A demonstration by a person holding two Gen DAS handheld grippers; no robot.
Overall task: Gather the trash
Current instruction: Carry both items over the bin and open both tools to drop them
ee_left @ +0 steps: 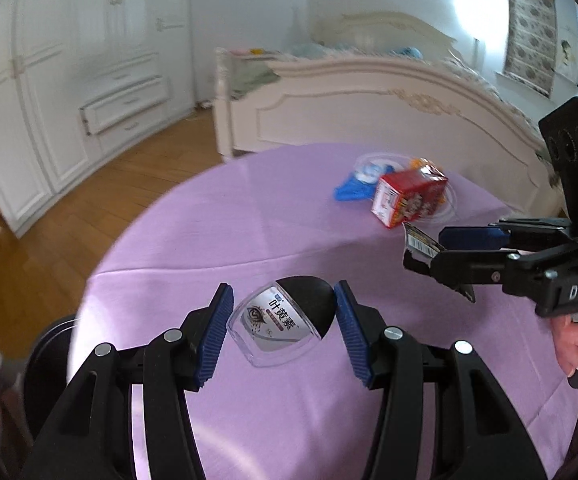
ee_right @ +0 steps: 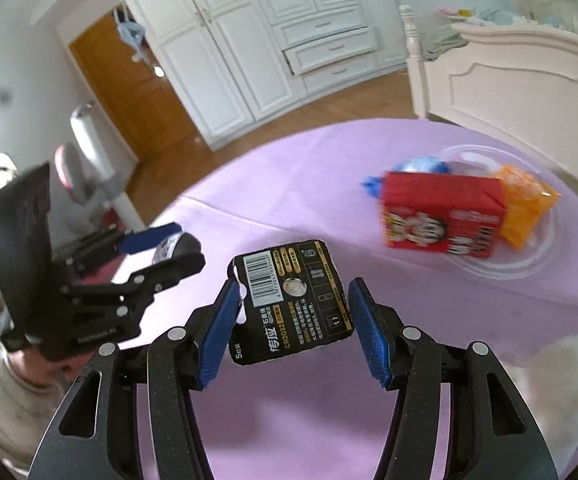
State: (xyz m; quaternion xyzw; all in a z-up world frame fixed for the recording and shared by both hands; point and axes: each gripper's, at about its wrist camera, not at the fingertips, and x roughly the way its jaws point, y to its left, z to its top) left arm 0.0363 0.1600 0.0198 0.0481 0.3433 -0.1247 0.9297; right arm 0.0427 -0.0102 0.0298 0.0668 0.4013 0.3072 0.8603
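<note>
Here, a clear plastic blister pack [ee_left: 281, 322] with a black end and a printed label is seen between the blue pads of the left gripper [ee_left: 283, 326], above the lilac tablecloth [ee_left: 249, 220]. Its right pad touches the pack's black end, and the left pad sits at the clear edge; whether the pack is actually clamped or merely framed cannot be told. In the right wrist view only a sliver of that pack [ee_right: 175, 245] is visible between the left gripper's [ee_right: 169, 246] fingers.

A black battery card [ee_right: 293, 300] with a barcode is held up between the pads of the right gripper [ee_right: 293, 328]; its left edge is pressed by the left pad, while a thin gap is seen beside the right pad, so the grip is uncertain. From the left wrist, only the card's corner [ee_left: 419, 240] is shown protruding from the right gripper [ee_left: 429, 250].

Farther back, a red carton [ee_right: 441, 216] is blurred, and its print cannot be read. An orange packet [ee_right: 527, 204] and something blue [ee_right: 425, 166] are partly hidden behind it, resting on a clear plastic tray [ee_right: 489, 270] whose outline is faint. A white fluffy shape [ee_right: 561, 384] is cut off at the lower right edge. Beyond the table, a cream bed frame [ee_left: 369, 108] and white wardrobe [ee_left: 49, 80] are visible.
</note>
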